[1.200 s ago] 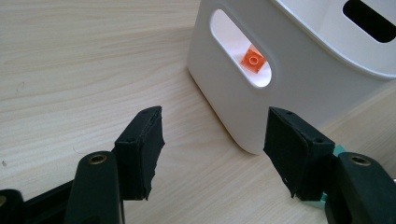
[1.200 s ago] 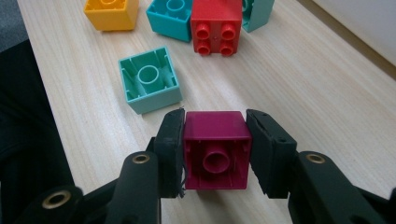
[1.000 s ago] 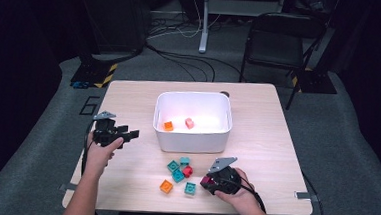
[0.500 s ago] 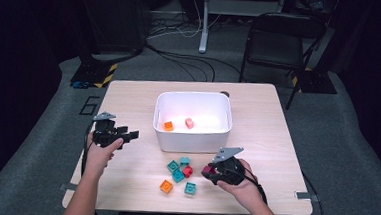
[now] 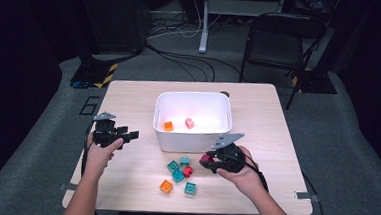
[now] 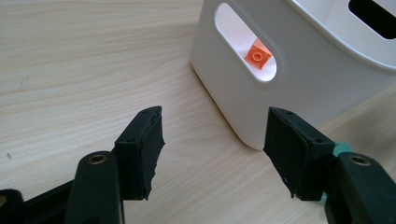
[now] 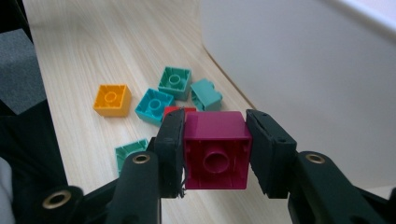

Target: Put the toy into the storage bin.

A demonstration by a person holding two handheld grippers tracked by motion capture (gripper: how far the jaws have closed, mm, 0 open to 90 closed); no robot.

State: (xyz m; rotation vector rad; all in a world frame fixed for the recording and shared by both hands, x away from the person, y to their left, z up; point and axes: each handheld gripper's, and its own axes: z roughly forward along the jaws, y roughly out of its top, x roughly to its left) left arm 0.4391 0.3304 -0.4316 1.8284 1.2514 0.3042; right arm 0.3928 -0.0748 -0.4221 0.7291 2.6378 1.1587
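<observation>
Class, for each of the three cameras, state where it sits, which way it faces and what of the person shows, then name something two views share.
High view: above the person's side, facing forward and down on the table; both forearms, left gripper, right gripper.
Left gripper view: on that gripper, facing the white bin; open jaws.
Right gripper view: facing loose blocks beside the bin; jaws clamp the magenta block.
Shared: the orange block in the bin appears in the high and left gripper views.

Red brick [image 7: 180, 110]: mostly hidden behind magenta brick [image 7: 215, 149] and the jaws. Green brick [image 7: 128, 154]: partly covered by a jaw. Orange brick [image 6: 257, 56]: seen through the white bin's [image 6: 299, 70] handle slot; rest hidden.
</observation>
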